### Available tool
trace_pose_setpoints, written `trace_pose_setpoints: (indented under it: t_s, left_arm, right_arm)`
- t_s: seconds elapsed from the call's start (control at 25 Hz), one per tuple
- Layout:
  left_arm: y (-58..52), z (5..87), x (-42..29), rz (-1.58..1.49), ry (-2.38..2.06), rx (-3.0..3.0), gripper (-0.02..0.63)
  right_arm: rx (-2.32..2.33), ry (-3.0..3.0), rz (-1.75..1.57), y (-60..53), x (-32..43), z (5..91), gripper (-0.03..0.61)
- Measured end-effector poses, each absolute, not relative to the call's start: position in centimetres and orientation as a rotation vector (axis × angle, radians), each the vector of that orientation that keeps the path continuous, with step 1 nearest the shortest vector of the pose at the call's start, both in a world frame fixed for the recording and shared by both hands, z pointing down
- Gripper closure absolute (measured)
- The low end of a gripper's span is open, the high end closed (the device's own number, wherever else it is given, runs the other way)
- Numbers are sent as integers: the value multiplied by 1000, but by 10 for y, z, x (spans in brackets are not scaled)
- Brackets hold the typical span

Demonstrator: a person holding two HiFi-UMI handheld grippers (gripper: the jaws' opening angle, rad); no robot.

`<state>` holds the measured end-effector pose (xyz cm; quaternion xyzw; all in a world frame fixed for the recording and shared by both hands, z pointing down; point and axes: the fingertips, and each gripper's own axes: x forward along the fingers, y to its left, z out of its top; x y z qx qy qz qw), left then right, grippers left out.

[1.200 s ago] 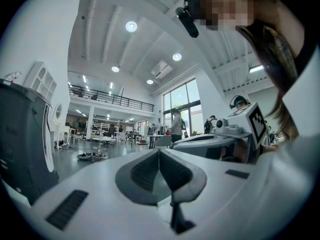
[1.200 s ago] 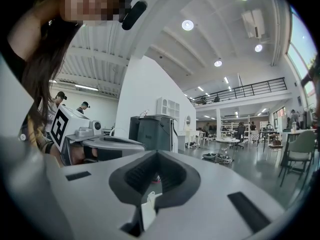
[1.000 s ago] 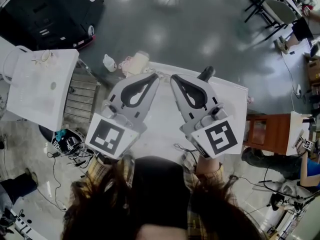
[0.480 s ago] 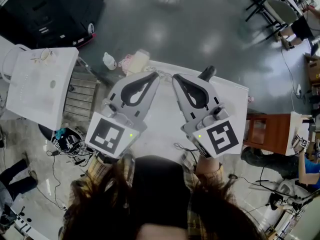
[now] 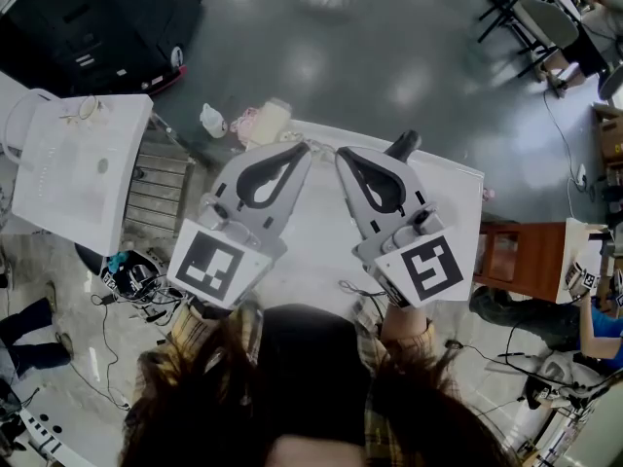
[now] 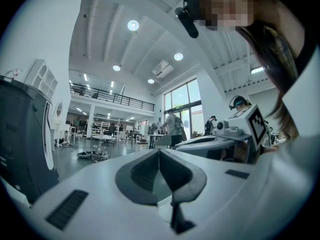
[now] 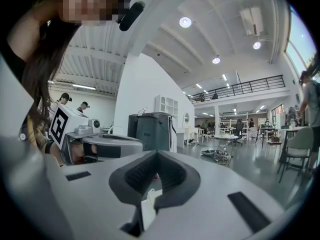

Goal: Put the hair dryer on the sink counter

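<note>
Both grippers are held up close under my head, over a white table (image 5: 453, 188). My left gripper (image 5: 303, 150) is shut, its fingertips meeting with nothing between them; in the left gripper view (image 6: 159, 152) it points out across the hall. My right gripper (image 5: 340, 152) is shut and empty too, its jaws (image 7: 157, 155) closed in the right gripper view. A black rounded handle (image 5: 402, 144), possibly the hair dryer, sticks out past the right gripper at the table's far edge; the rest is hidden. The white sink counter (image 5: 58, 188) stands at the left.
A black machine (image 5: 97, 17) stands at the far left. Bottles and a pale bundle (image 5: 255, 121) lie on the floor beyond the table. A brown wooden cabinet (image 5: 521, 259) is at the right, with a seated person (image 5: 596, 321) beside it. Cables (image 5: 131, 280) trail on the floor.
Both grippers stay where they were. Small green lights that showed on the two grippers half a second ago are off now. People at the edges have shifted slightly.
</note>
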<state>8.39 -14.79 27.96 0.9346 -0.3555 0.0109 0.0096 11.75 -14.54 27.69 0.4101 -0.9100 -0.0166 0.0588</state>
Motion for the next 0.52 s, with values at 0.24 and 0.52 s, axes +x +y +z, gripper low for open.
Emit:
trace_pose_setpoints:
  t_s: [0.24,0.52]
  left_arm:
    - [-148,279,84,36,-1115,2914,597]
    - [-148,283,83,39,-1116,2910,597]
  right_arm:
    - [1238,-2759,-50,-145,117,276,565]
    - [1235,-2758,-43,-145,117,280,565]
